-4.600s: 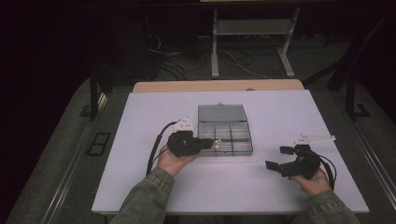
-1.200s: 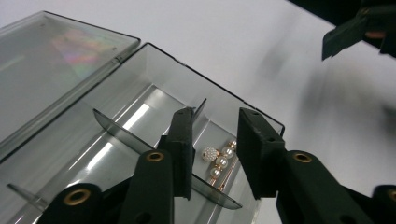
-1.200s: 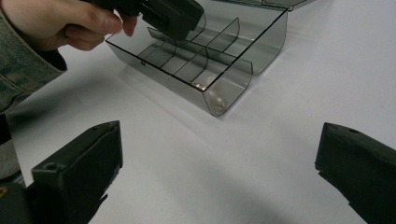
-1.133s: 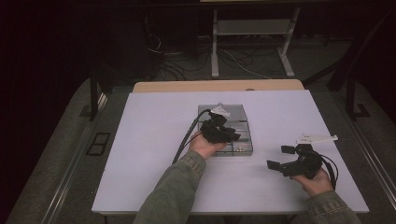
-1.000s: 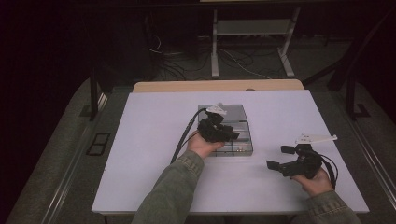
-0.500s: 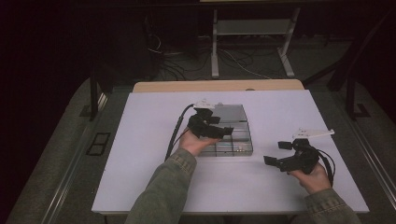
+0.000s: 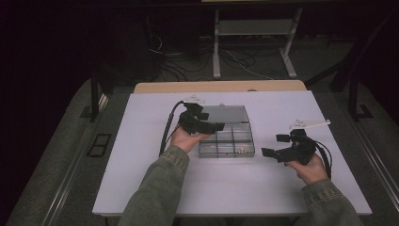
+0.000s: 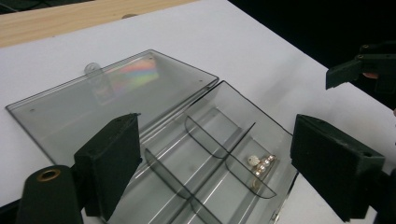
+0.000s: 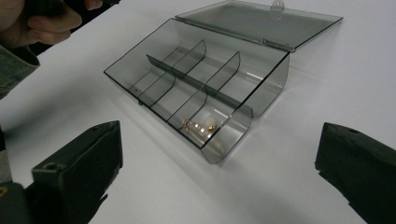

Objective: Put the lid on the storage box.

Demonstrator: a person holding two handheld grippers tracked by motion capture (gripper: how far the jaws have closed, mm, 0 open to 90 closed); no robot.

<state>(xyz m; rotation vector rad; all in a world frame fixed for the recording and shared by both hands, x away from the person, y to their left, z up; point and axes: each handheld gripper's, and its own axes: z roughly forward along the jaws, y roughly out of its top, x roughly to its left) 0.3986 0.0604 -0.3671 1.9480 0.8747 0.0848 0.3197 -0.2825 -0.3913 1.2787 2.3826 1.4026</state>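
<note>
While both tongs [image 7: 217, 126] [image 7: 273, 146] gape empty, bare table [image 7: 226, 188] surrounds the open box [image 7: 230, 141].

this looks like a lab or test room set up for recording, not a home. a white table [image 7: 235, 188] with a bare wooden strip [image 7: 221, 86] at its far edge stands on grey carpet [image 7: 61, 160]. behind it loose cables [image 7: 188, 61] lie tangled on the floor around a white metal stand [image 7: 254, 28]. a floor socket plate [image 7: 99, 145] sits left of the table. the surroundings are dark.
</note>
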